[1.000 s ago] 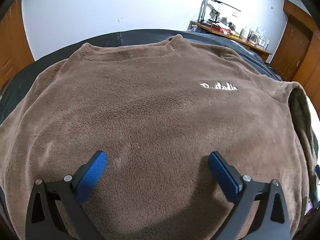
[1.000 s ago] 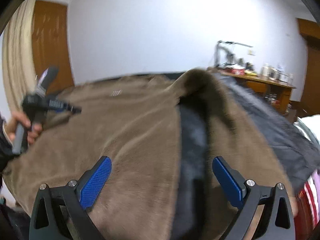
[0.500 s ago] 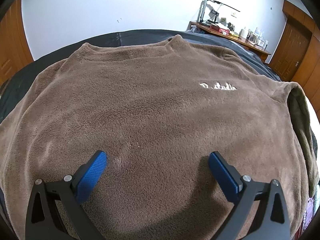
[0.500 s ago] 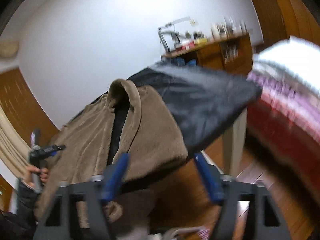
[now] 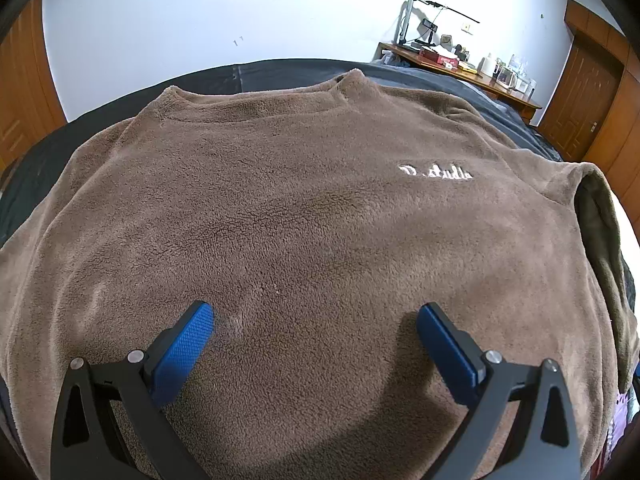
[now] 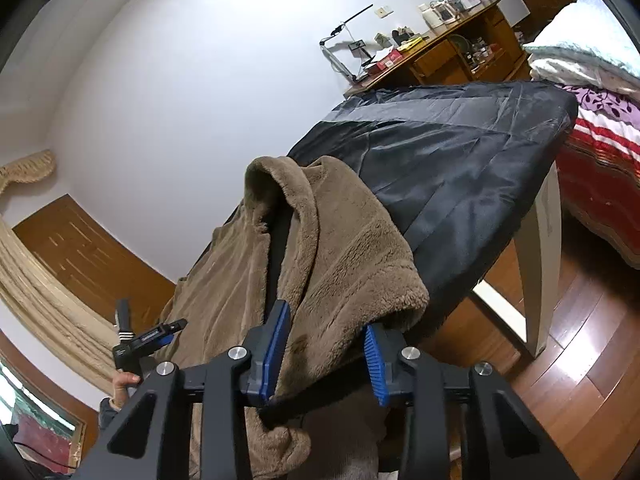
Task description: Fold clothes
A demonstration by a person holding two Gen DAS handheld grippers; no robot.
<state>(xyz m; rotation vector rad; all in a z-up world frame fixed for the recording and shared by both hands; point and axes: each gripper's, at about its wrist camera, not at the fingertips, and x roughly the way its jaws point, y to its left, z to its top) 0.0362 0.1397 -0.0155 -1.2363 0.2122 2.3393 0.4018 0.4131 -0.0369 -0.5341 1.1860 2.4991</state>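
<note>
A brown fleece sweater (image 5: 304, 216) lies spread flat, front up, on a dark-covered table (image 5: 280, 72), with white lettering on its chest. My left gripper (image 5: 316, 340) hovers open just over the lower middle of the sweater, nothing between its blue pads. In the right wrist view the sweater's sleeve (image 6: 348, 264) hangs over the table's edge. My right gripper (image 6: 325, 354) is rolled sideways and its jaws are closing on the sleeve's cuff end, with thick fleece filling the gap between the pads. The left gripper (image 6: 152, 336) shows far off, held by a hand (image 6: 124, 380).
A wooden desk (image 6: 448, 52) with a lamp and small items stands against the white wall. A bed with red and purple bedding (image 6: 600, 140) is to the right, across a strip of wooden floor (image 6: 580, 360). Brown doors (image 5: 580, 96) and a beige curtain (image 6: 48, 304) line the room.
My right gripper swung to the table's side edge, rolled over and narrowed its jaws around the hanging sleeve. The left gripper and the sweater's body stayed put.
</note>
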